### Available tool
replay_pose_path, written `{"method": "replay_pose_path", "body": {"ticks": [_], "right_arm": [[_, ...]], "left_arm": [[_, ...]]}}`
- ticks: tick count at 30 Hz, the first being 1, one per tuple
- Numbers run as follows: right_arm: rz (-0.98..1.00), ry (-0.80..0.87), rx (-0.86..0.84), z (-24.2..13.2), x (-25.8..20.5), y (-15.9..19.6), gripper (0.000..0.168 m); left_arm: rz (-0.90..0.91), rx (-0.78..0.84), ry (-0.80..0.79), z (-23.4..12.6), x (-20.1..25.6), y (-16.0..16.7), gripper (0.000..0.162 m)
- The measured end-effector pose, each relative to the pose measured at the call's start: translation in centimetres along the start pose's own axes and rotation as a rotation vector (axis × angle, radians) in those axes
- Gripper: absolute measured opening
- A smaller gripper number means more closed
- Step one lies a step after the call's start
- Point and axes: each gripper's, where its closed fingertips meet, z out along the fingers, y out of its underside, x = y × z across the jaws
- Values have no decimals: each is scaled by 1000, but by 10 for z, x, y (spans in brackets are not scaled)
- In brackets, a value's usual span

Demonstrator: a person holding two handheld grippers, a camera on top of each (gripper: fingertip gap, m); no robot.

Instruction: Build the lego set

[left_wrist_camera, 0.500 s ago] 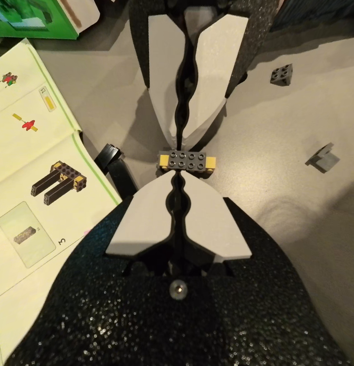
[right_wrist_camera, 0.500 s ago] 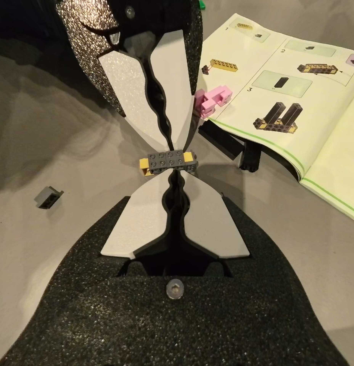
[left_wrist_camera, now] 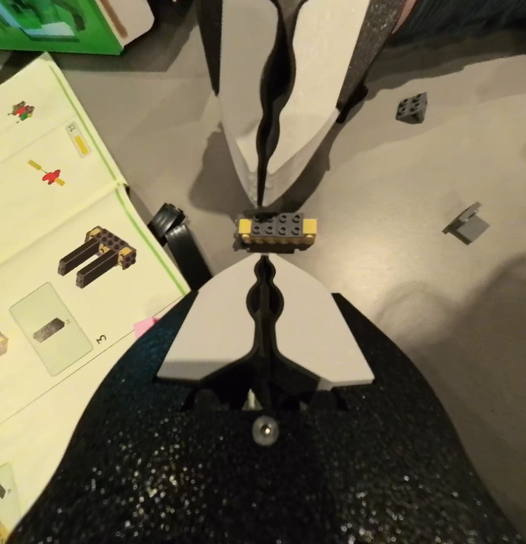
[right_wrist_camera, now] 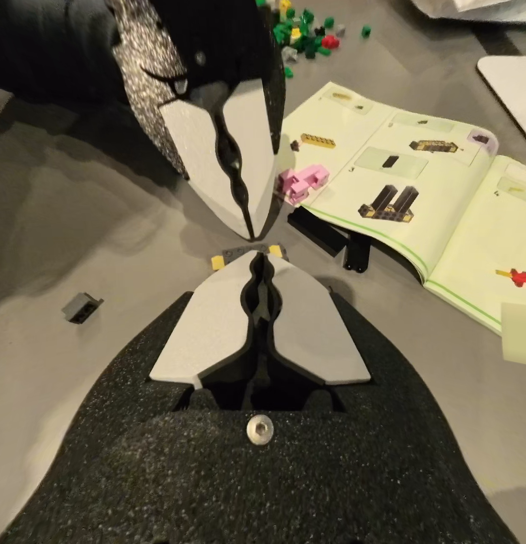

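A small lego assembly (left_wrist_camera: 275, 231), a yellow brick topped with dark grey studded plates, sits on the grey table between the two grippers. My left gripper (left_wrist_camera: 263, 256) is shut, its tips just at the assembly's near side. My right gripper (left_wrist_camera: 260, 205) comes in from the far side, shut, with its tips touching the assembly's back edge. In the right wrist view my right gripper (right_wrist_camera: 260, 253) covers the middle of the assembly (right_wrist_camera: 218, 261), and the left gripper (right_wrist_camera: 252, 238) points down at it from behind. Nothing shows between either pair of fingers.
The open instruction booklet (left_wrist_camera: 64, 229) (right_wrist_camera: 403, 191) lies beside the assembly, with two long black bricks (left_wrist_camera: 182, 250) (right_wrist_camera: 317, 235) at its edge and a pink piece (right_wrist_camera: 303, 182) on it. Small grey pieces (left_wrist_camera: 411, 109) (left_wrist_camera: 467, 225) (right_wrist_camera: 80, 307) lie loose. A green box (left_wrist_camera: 49, 26) and a pile of green pieces (right_wrist_camera: 305, 32) sit farther off.
The right gripper has moved forward over the assembly, hiding most of it in its own view. In the left view the assembly's near side now shows more. Both grippers stay shut.
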Motion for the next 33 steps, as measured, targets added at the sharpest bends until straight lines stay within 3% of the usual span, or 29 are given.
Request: {"method": "replay_pose_path", "body": {"ticks": [1,27,33], "right_arm": [[7,-11,2,1,-1,-1,0],[22,-25,-118,7,1,17,0],[114,169,-16,-12,16,8,0]], "left_arm": [[5,-3,2,1,1,0,0],[40,-10,-11,8,3,-4,0],[38,15,-133,-9,-17,0,0]]}}
